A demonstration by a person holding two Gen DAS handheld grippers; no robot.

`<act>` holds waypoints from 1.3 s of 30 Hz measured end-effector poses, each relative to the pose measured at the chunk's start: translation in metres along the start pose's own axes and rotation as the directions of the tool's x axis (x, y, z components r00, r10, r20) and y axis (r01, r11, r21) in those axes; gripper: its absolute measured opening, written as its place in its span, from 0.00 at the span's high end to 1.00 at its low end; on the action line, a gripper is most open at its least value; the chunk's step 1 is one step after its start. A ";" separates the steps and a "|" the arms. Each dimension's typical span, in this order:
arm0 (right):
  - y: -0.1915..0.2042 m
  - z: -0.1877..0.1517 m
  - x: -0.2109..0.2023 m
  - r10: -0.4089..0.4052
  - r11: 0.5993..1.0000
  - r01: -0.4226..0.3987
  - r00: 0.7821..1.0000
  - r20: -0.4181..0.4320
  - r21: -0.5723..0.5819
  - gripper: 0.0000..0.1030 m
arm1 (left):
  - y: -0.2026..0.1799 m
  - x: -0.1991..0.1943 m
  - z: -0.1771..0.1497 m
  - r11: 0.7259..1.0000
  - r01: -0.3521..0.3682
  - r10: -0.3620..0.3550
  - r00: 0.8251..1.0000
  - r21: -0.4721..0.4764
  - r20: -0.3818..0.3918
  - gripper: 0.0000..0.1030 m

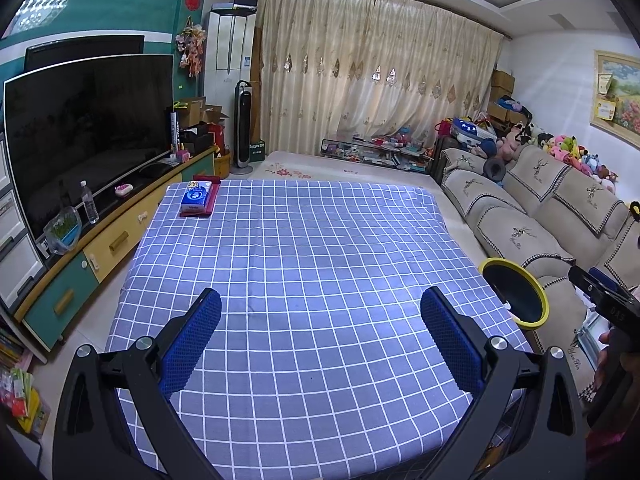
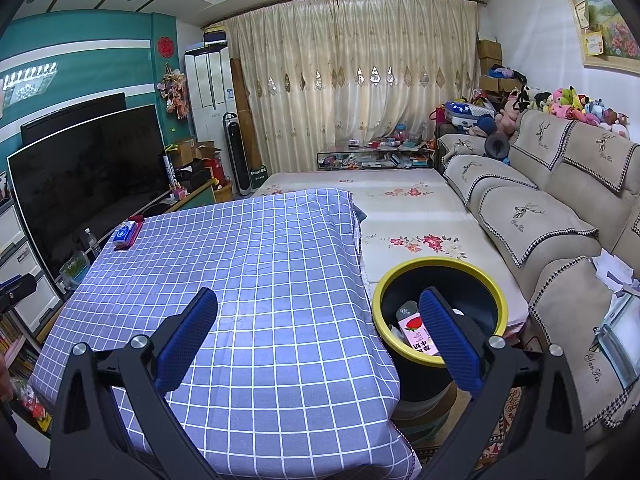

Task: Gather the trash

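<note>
Both grippers hang over a table covered in a blue checked cloth [image 1: 304, 264]. The left gripper [image 1: 320, 340] has its blue-padded fingers spread wide with nothing between them; only cloth shows in the gap. The right gripper [image 2: 318, 340] is spread wide too and holds nothing; its left finger lies over the cloth, and its right finger [image 2: 448, 340] crosses in front of the bin's mouth.

The bin [image 2: 440, 272] stands on the floor just beside the table's right edge, between the table and the sofa [image 2: 560, 232]. It is black with a yellow rim. Inside it lies trash: a pink-and-white carton [image 2: 416, 332] with a strawberry picture, and above it what looks like a clear bottle or cup [image 2: 406, 310], partly hidden by the finger. In the left wrist view the bin [image 1: 516, 292] shows only as a rim and dark interior at the table's right edge, with the body of the right gripper [image 1: 608, 308] just beyond it.

At the table's far left corner a blue tissue pack [image 1: 196, 198] rests on a red tray [image 1: 212, 200]. The rest of the cloth is bare.

Along the left wall a TV [image 1: 88, 132] sits on a low cabinet [image 1: 116, 240], with a water bottle [image 1: 89, 202] in front of the screen.
</note>
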State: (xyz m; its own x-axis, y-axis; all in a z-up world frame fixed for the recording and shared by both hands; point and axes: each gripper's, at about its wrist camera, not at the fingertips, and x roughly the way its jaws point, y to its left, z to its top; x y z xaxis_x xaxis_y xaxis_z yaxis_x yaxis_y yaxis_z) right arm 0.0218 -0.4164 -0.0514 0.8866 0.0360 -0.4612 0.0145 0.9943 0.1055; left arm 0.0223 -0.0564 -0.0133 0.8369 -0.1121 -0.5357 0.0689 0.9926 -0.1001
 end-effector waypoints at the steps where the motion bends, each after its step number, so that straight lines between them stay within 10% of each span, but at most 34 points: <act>1: 0.000 0.000 0.000 0.000 1.000 0.000 1.000 0.000 0.000 0.07 | 0.000 0.000 0.001 1.000 0.000 0.000 1.000 -0.001 0.001 0.05; 27: 0.001 -0.006 0.011 0.002 1.000 -0.002 1.000 -0.023 0.006 0.07 | 0.008 0.012 0.003 0.997 0.056 -0.055 0.998 -0.050 0.027 0.05; 39: 0.031 0.038 0.120 0.088 0.995 -0.093 0.987 -0.135 -0.030 0.07 | 0.049 0.149 0.051 0.996 -0.091 0.088 0.987 -0.013 -0.135 0.05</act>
